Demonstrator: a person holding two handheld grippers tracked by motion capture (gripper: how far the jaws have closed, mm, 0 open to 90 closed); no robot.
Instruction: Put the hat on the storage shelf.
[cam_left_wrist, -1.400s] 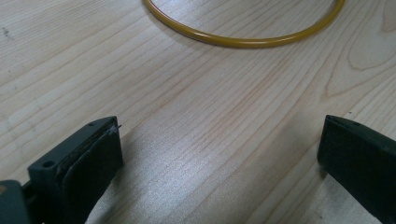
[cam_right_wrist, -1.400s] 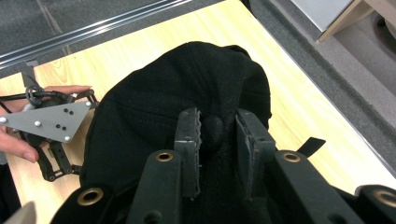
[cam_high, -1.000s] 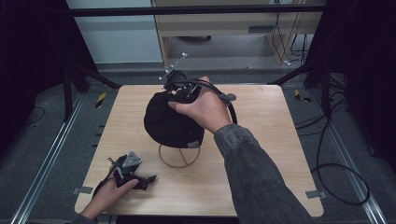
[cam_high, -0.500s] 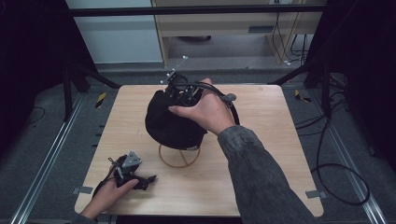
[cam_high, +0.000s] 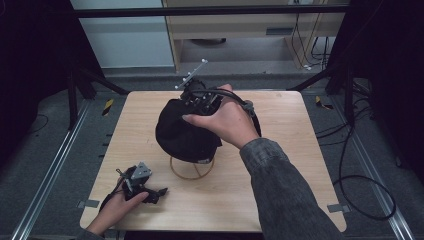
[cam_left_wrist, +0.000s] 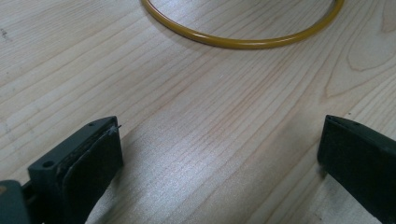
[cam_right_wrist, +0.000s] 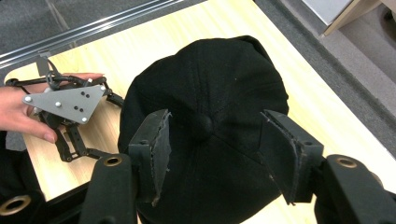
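A black cap (cam_high: 180, 132) sits crown-up on a stand whose yellow ring base (cam_high: 192, 178) rests on the wooden table (cam_high: 300, 165). My right gripper (cam_high: 192, 107) hovers over the crown, held from above by a hand. In the right gripper view it (cam_right_wrist: 215, 154) is open, its jaws straddling the cap's (cam_right_wrist: 210, 93) top button; I cannot tell if they touch the fabric. My left gripper (cam_high: 157, 195) lies low on the table at the front left, open (cam_left_wrist: 219, 158) on bare wood, with the yellow ring (cam_left_wrist: 243, 43) a short way ahead of it.
A dark cable (cam_high: 360, 195) trails off the table's right side onto the floor. Metal rails (cam_high: 47, 180) run along the floor at left. A wooden shelf unit (cam_high: 235, 25) stands beyond the far edge. Bare wood lies right of the cap.
The right hand and gripper have shifted slightly over the cap's crown. The left gripper has stayed where it was.
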